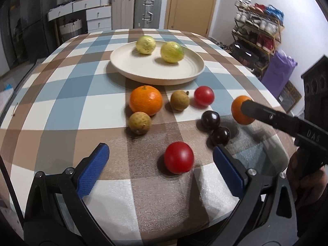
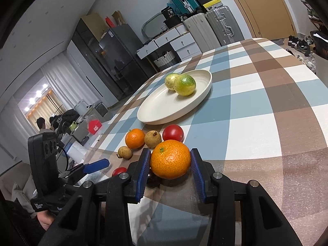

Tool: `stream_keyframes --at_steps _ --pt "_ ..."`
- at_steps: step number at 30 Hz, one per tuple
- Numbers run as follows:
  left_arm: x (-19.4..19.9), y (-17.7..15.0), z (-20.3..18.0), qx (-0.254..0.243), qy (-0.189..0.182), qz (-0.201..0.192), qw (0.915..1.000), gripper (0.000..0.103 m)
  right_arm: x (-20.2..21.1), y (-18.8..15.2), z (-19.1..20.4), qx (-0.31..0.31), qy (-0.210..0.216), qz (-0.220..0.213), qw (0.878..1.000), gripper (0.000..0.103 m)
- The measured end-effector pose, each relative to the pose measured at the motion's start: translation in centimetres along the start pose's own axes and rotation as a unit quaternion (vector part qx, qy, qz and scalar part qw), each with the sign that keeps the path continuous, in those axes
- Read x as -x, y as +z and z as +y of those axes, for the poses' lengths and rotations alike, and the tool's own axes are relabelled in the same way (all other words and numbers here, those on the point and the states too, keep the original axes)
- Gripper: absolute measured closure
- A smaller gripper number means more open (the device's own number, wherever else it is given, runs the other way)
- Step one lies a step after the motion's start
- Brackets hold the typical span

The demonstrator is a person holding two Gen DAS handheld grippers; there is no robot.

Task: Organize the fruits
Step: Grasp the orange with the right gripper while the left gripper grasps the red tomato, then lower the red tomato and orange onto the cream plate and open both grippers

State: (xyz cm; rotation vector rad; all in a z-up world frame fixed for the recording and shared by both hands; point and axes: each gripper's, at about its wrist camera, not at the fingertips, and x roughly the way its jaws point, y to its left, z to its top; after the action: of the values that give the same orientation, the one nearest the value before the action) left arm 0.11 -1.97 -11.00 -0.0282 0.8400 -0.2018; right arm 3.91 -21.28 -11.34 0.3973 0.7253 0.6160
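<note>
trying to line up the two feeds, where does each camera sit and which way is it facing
Left wrist: sits on the left gripper, looking down across the checked table towards the plate; its blue fingers stand wide open around a red tomato.
Right wrist: sits on the right gripper, looking over the table towards the drawers; its fingers clamp an orange, with a hand low at left.
Shared: plate holding two yellow-green fruits, the held orange, each other's gripper.
</note>
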Motion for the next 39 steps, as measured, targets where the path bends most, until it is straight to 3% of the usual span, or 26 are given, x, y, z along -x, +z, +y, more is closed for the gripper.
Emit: stream_keyframes --at_steps 4,9,10,17,24,39 --pt "-0.2 0.0 -0.5 -0.009 -0.008 0.003 0.9999 0.022 0.3 0.1 -0.2 0.000 0.000 -0.002 1.000 0.063" --pt "-0.5 0.1 -0.3 -0.012 -0.028 0.010 0.9995 0.064 0.6 0.3 -0.3 -0.002 0.001 -0.005 1.000 0.063" --pt "-0.6 0.1 -0.2 -0.012 -0.045 0.014 0.9988 0.079 0.8 0.4 -0.3 -0.001 0.001 -0.006 1.000 0.063" --pt "-0.4 0.5 0.5 0.001 -0.089 0.016 0.9959 0.079 0.8 1.2 0.2 0.003 0.007 -0.007 1.000 0.063" --pt "1.0 2.2 1.3 0.005 -0.096 -0.002 0.9954 0.079 0.6 3.3 1.0 0.015 0.015 -0.011 1.000 0.063" --pt "0.6 11.8 4.7 0.028 -0.084 -0.032 0.9956 0.079 -1.3 10.4 2.6 0.072 0.018 -0.011 0.997 0.063"
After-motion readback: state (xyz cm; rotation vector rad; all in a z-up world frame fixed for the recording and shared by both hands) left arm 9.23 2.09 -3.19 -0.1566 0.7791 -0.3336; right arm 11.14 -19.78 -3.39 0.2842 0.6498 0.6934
